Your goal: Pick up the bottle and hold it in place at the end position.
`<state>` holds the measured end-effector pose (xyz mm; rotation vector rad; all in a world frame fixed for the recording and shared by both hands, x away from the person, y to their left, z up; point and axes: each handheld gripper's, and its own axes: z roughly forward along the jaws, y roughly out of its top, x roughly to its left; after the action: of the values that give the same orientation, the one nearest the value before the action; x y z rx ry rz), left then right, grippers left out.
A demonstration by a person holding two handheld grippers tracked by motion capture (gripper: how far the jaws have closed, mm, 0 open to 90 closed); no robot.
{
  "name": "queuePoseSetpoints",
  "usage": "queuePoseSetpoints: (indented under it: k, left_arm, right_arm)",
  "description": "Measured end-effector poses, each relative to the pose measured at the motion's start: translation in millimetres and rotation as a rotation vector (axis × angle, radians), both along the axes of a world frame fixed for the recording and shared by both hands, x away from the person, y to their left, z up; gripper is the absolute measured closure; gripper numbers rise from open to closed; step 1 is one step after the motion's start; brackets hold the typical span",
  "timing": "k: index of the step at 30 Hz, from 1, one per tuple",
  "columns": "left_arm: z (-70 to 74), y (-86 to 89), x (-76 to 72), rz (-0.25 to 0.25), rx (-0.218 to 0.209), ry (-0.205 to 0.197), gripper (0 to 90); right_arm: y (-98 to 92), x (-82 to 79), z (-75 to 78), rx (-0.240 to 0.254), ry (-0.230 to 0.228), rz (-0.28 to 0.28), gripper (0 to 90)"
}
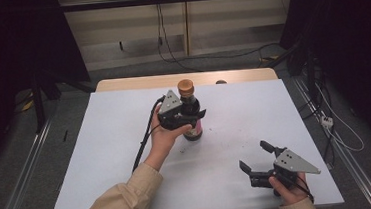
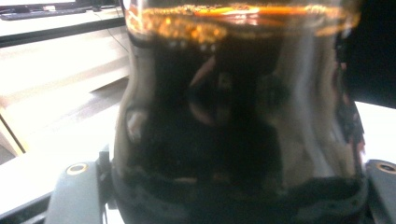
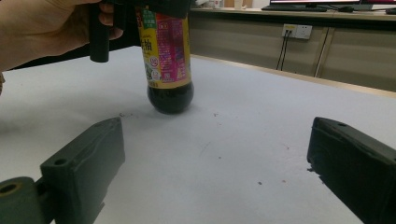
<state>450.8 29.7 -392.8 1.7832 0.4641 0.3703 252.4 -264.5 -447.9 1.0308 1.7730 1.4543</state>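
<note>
A dark sauce bottle (image 1: 191,115) with an orange-brown cap and a pink and yellow label stands upright near the middle of the white table (image 1: 102,156). My left gripper (image 1: 184,118) is shut on its body from the left. In the left gripper view the dark bottle (image 2: 233,116) sits tight between the two jaws. In the right gripper view the bottle (image 3: 168,60) stands ahead, its rounded base at the table surface, with the person's left hand (image 3: 42,28) beside it. My right gripper (image 1: 255,156) rests near the front right of the table, open and empty (image 3: 219,163).
A small dark round object (image 1: 221,82) lies at the table's far edge. Cables (image 1: 169,50) trail across the floor behind the table. A wooden strip (image 1: 136,82) borders the table's far side.
</note>
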Motion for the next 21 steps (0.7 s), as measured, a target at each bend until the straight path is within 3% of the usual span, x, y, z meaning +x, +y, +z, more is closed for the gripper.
queuePoseSetpoints:
  k: [21]
  left_arm:
    - [-3.0,-1.9,6.5,-0.031,0.032,0.004,26.8]
  right_arm:
    - [-0.4,-1.1,-0.9,0.003,0.006,-0.004,3.7]
